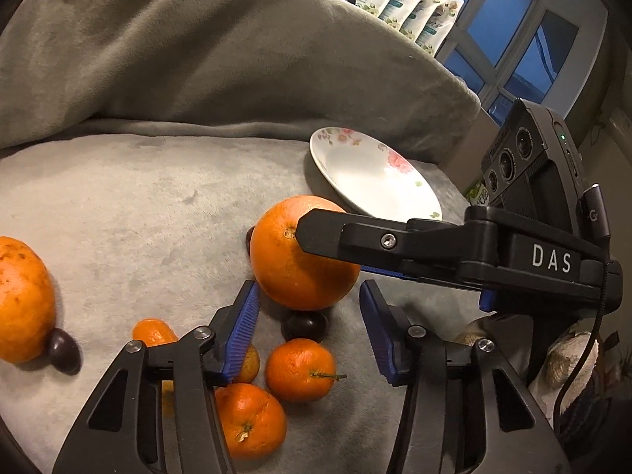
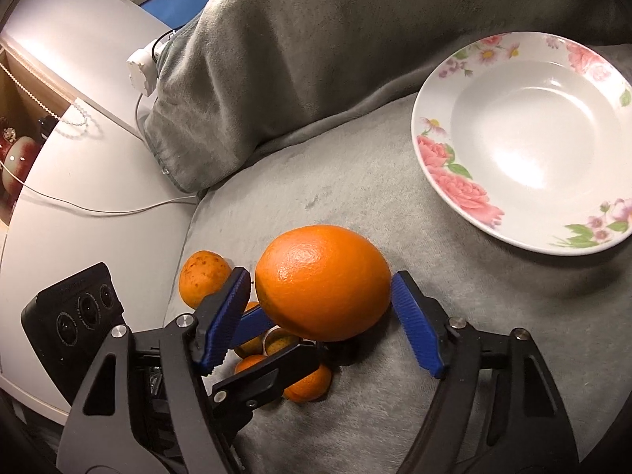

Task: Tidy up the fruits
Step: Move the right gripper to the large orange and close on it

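Note:
A large orange (image 2: 322, 282) lies on the grey blanket (image 2: 355, 181) between the blue pads of my right gripper (image 2: 320, 300). The right pad is at its skin and the left pad stands a little off, so the jaws are open. In the left wrist view the same orange (image 1: 300, 252) has the right gripper's black finger (image 1: 347, 237) across it. My left gripper (image 1: 310, 316) is open just in front of it, over a dark round fruit (image 1: 304, 326) and a small tangerine (image 1: 300, 369). A floral plate (image 2: 525, 134) sits empty at the right.
More small tangerines (image 1: 249, 420) lie under the left gripper. A second big orange (image 1: 23, 300) with another dark fruit (image 1: 63, 351) lies at the left. A grey cushion (image 1: 197, 59) rises behind. A white table (image 2: 79, 181) with cables borders the blanket.

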`<state>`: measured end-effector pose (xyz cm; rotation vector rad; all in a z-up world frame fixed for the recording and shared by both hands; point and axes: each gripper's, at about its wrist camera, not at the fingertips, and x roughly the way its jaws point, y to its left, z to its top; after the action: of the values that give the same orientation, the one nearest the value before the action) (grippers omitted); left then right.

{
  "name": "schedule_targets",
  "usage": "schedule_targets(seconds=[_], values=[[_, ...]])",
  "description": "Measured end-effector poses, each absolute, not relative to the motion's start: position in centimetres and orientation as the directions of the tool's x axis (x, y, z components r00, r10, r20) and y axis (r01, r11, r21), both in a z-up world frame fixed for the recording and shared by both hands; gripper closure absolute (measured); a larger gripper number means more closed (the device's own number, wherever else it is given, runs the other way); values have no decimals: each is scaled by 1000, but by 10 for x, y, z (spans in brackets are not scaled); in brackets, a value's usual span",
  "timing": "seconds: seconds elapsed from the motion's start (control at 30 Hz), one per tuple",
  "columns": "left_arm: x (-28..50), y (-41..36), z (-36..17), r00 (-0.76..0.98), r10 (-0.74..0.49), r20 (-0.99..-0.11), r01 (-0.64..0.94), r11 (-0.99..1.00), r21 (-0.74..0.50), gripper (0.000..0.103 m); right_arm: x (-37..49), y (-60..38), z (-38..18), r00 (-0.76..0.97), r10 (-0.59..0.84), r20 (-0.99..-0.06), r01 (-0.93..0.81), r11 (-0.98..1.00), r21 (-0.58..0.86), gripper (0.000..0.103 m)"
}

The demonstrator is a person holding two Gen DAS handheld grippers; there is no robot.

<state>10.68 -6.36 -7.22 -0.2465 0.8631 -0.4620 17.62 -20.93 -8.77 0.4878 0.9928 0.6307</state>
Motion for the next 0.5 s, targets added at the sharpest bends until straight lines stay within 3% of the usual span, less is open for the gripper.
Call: schedule_targets(seconds=[0.5], values=[[104,-68,-70,577,-468,-669,299,884,-360,58,176,-212,-88,403,685,-607,-263,722,640,30]])
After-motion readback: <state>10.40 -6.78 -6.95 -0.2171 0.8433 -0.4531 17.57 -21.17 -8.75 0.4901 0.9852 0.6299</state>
